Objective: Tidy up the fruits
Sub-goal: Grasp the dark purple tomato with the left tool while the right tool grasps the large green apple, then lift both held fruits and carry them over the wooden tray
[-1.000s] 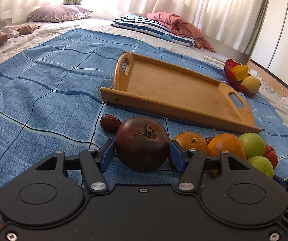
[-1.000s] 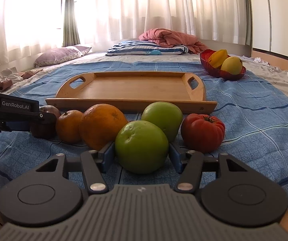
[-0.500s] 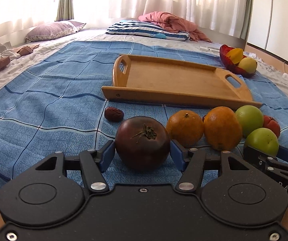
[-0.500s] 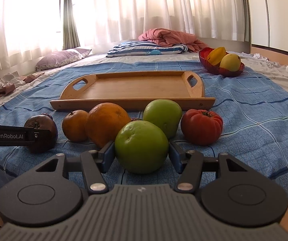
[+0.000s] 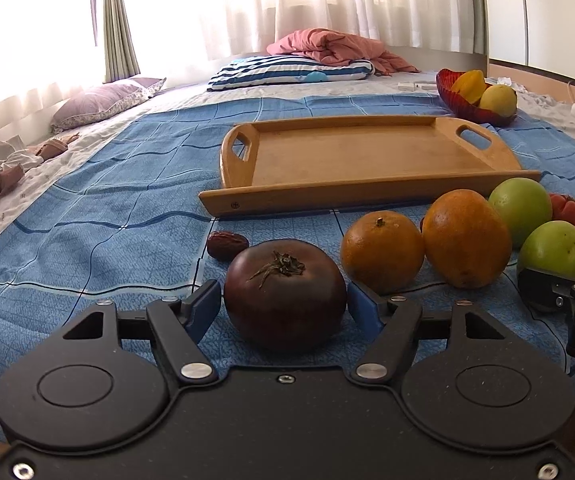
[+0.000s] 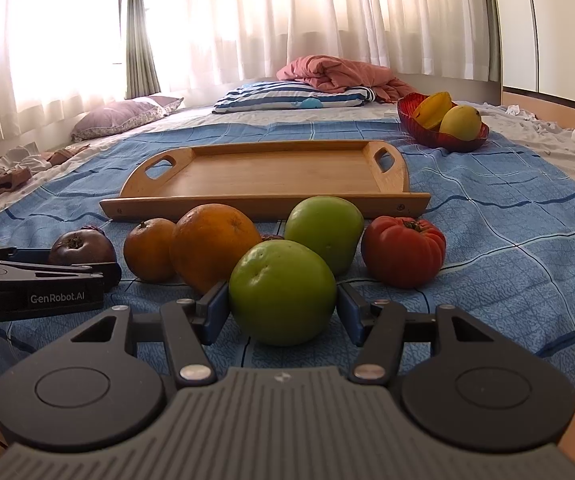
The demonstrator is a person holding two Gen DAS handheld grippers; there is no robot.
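Sunlit white curtains back a bed (image 5: 87, 208) spread with a blue checked cover, where we see an empty wooden tray (image 5: 363, 160) lying flat, and nearer to us a row of fruit.

From left to right in our left wrist view: a small brown date (image 5: 227, 245), a dark purple tomato (image 5: 284, 294), a small orange (image 5: 382, 251), a larger orange (image 5: 466, 238), two green apples and a red tomato (image 5: 569, 213). Our left gripper (image 5: 284, 312) is spread, its blue pads either side of the dark tomato with small gaps showing. Only this view shows the date clearly.

Our right wrist view shows the red tomato (image 6: 403, 251) whole, well apart from a red bowl (image 6: 443, 136) of yellow fruit by the tray's far right corner. Our right gripper (image 6: 282, 312) is spread around the nearer green apple (image 6: 282, 292); we cannot tell whether the pads touch it. The farther green apple (image 6: 325, 228) sits behind.

Compared with a second ago, both grippers have drawn back slightly and both fruits remain on the bed.
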